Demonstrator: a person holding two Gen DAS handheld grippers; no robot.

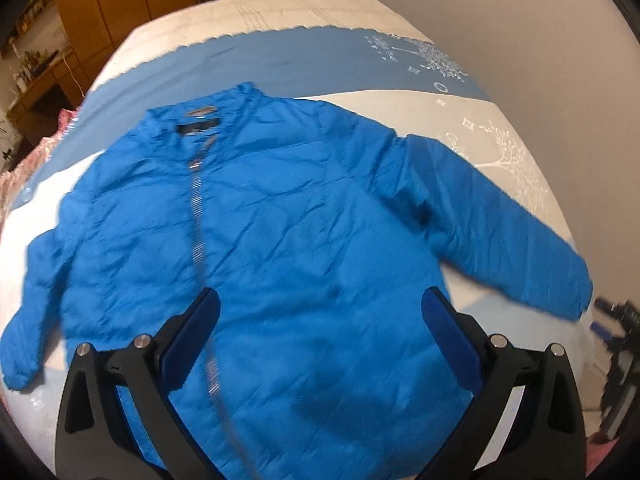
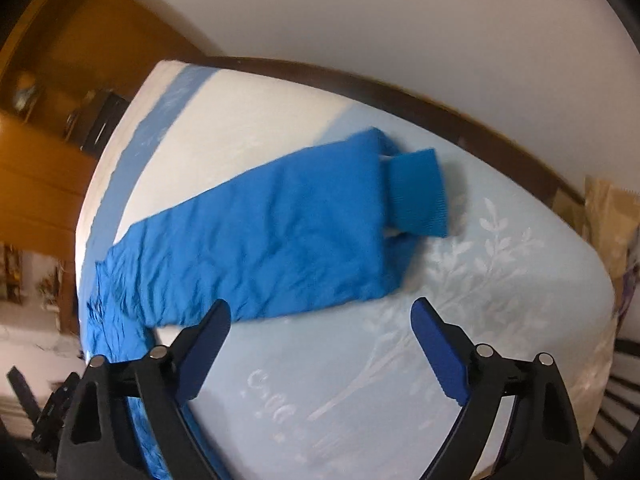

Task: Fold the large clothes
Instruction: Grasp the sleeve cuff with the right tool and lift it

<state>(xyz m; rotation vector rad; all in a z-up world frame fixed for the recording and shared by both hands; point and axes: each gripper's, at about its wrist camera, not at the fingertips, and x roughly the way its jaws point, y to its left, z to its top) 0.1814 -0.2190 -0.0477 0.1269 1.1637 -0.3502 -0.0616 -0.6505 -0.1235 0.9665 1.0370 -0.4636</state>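
White walls and honey-brown wooden cabinets (image 1: 92,8) frame a bed whose white and pale blue patterned bedspread (image 1: 320,64) fills most of both views, with a darker blue band running across its far part and white leaf and tree motifs stitched toward the right side. Spread flat on this cover lies the bright blue puffy zip-front jacket (image 1: 288,216), front side up, collar toward the far end and hem toward the near edge, its silver zipper (image 1: 197,204) closed and running down left of centre. Both sleeves reach outward, one to the left and one to the right, each angled down toward the near corners. Over the lower body of the jacket hangs the left gripper (image 1: 320,320), its black arms and dark blue finger pads (image 1: 448,332) spread wide apart with nothing between them. In the right wrist view, the jacket's right sleeve (image 2: 256,248) stretches diagonally across the bedspread, ending at the far right in a blue ribbed knit cuff (image 2: 418,196) that pokes out of the sleeve end. Just short of that sleeve sits the right gripper (image 2: 320,320), jaws likewise wide open and holding nothing, with its left finger near the sleeve's near edge; contact cannot be judged. A dark wooden bed frame (image 2: 400,92) curves along the far side against the wall.
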